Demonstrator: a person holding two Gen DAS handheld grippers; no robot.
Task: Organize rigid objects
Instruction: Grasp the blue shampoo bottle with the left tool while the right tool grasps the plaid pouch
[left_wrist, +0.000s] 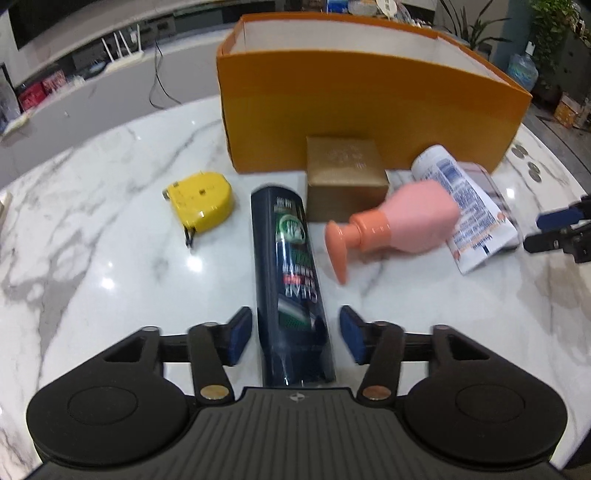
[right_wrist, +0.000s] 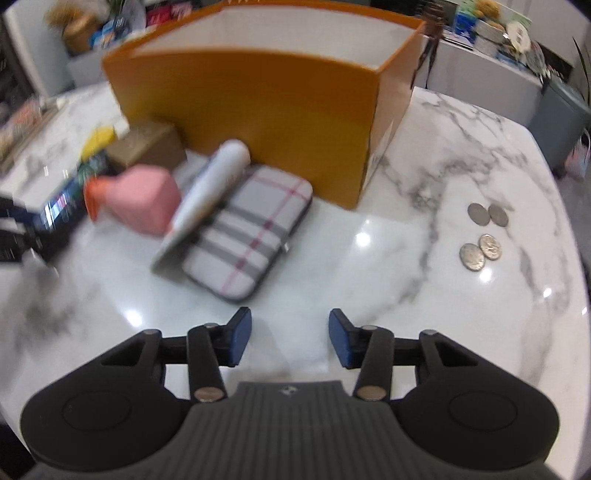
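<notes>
The orange box (left_wrist: 369, 110) stands open-topped on the marble table (left_wrist: 92, 240) and serves as the reference. In front of its long wall, touching it, sits a small gold box (left_wrist: 345, 177). Left of the gold box lies a yellow tape measure (left_wrist: 201, 201). A dark bottle (left_wrist: 291, 291) lies on its side, running from the gold box toward the left gripper (left_wrist: 295, 338). The jaws are partly open and straddle the bottle's near end; a gap shows on each side, so the pads do not press on it. A pink pump bottle (left_wrist: 402, 221) and a white tube (left_wrist: 465, 206) lie right of the gold box. The tube rests on a plaid case (right_wrist: 255, 229). Four coins (right_wrist: 484, 229) lie off the box's right end. The right gripper (right_wrist: 290, 338) stands partly open over bare table, holding nothing.
</notes>
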